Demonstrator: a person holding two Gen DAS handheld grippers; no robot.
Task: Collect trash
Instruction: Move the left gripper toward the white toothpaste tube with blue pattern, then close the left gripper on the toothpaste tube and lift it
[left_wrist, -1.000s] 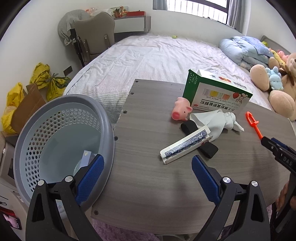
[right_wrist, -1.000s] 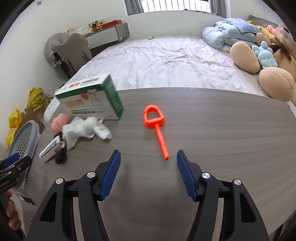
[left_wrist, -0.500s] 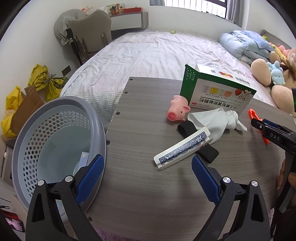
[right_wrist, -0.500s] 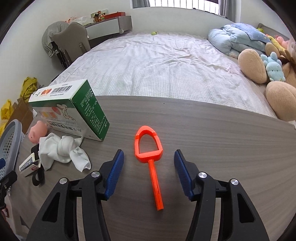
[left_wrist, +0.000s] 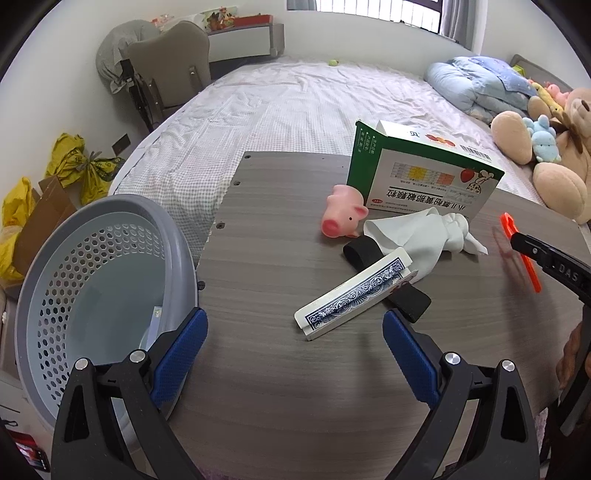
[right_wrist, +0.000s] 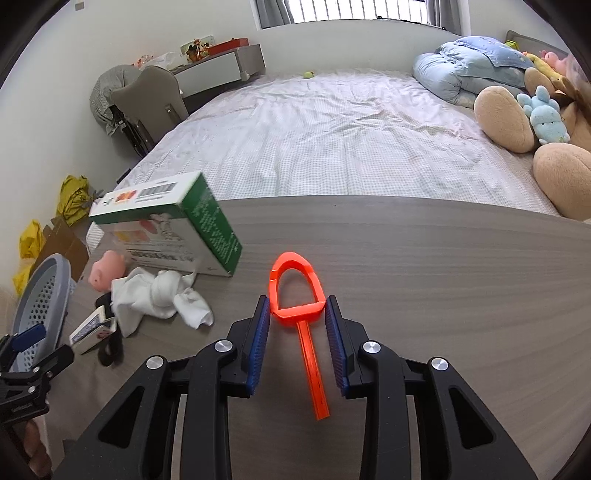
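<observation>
Grey wood-grain tabletop (right_wrist: 424, 258) is seen before a bed. On it, an orange plastic loop-headed tool (right_wrist: 299, 295) lies flat between the closing blue pads of the right gripper (right_wrist: 297, 317), which flank its loop closely; contact cannot be told. Left gripper (left_wrist: 295, 354) is held spread wide beside the grey perforated plastic basket (left_wrist: 110, 266), nothing between its pads.

right gripper (right_wrist: 297, 319) angled down, jaws closing in; left gripper (left_wrist: 293, 354) angled down, jaws spread wide.
</observation>
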